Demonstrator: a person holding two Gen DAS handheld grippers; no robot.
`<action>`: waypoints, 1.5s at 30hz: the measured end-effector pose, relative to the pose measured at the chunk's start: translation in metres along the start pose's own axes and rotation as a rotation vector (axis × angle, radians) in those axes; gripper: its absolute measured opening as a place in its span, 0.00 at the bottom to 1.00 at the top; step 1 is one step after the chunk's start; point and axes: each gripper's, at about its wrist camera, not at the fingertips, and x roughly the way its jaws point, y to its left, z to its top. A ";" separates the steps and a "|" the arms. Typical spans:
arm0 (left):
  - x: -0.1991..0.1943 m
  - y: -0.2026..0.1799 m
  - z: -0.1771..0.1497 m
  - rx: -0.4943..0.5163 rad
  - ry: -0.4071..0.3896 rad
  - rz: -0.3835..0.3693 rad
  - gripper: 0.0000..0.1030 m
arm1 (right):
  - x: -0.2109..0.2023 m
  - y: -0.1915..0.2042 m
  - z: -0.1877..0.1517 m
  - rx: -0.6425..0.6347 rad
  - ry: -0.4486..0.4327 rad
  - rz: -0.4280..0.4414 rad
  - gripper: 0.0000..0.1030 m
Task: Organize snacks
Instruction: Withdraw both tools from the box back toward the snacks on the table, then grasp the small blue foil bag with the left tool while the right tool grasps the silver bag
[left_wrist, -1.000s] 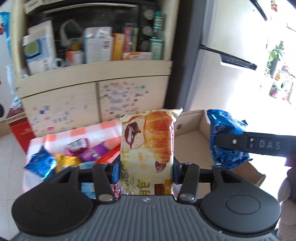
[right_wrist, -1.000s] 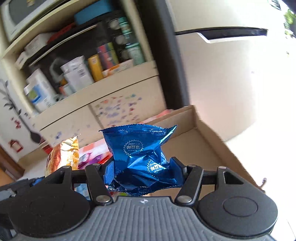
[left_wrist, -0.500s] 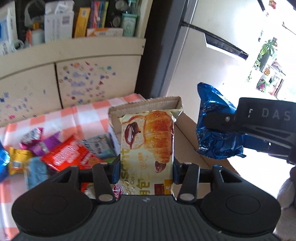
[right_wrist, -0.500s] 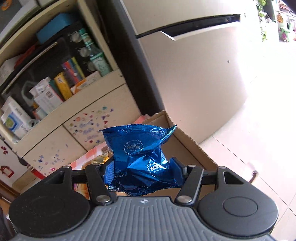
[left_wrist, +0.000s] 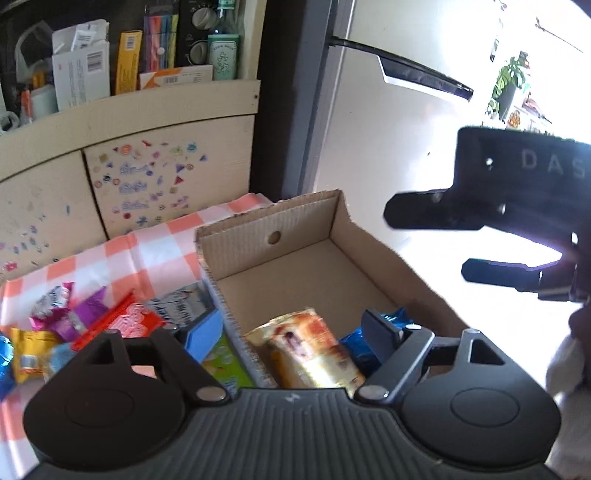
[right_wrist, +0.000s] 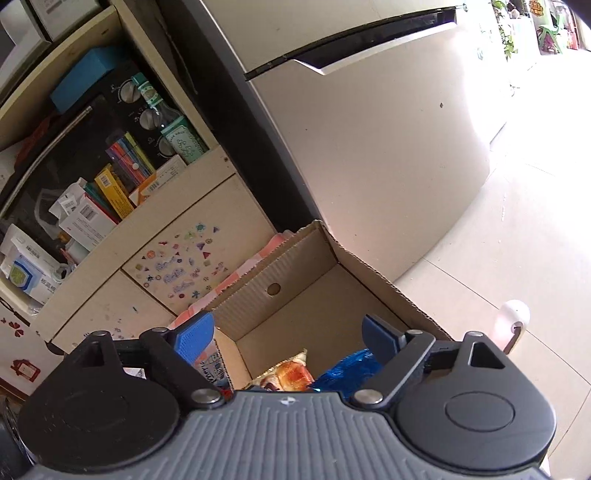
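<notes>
An open cardboard box (left_wrist: 280, 236) stands on the checked cloth. The croissant packet (left_wrist: 306, 350) lies in its near end, and the blue foil packet (left_wrist: 369, 349) lies beside it on the right. My left gripper (left_wrist: 291, 332) hangs over them, its jaws opening, and no pad touches either packet. My right gripper (left_wrist: 428, 242) hovers open above the box's right side. In the right wrist view the box (right_wrist: 295, 291) is below my right gripper (right_wrist: 288, 336), whose jaws are opening. The croissant packet (right_wrist: 291, 373) and blue packet (right_wrist: 351, 369) lie free under it.
Several loose snack packets (left_wrist: 92, 317) lie on the orange-checked cloth (left_wrist: 147, 251) left of the box. A stickered cupboard (left_wrist: 147, 177) with a cluttered shelf stands behind. A fridge (right_wrist: 369, 129) stands at the right, with pale floor (right_wrist: 517, 258) beside it.
Both grippers have opened. The croissant packet has dropped from the left one and the blue packet from the right one, and both now lie in the box.
</notes>
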 end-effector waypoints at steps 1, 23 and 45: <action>-0.002 0.004 -0.001 0.004 0.006 0.007 0.80 | 0.001 0.002 -0.001 -0.009 0.001 0.005 0.90; -0.049 0.148 -0.047 -0.070 0.089 0.179 0.82 | 0.030 0.063 -0.043 -0.259 0.130 0.110 0.92; -0.022 0.303 -0.044 -0.445 0.162 0.427 0.85 | 0.071 0.115 -0.110 -0.500 0.314 0.183 0.88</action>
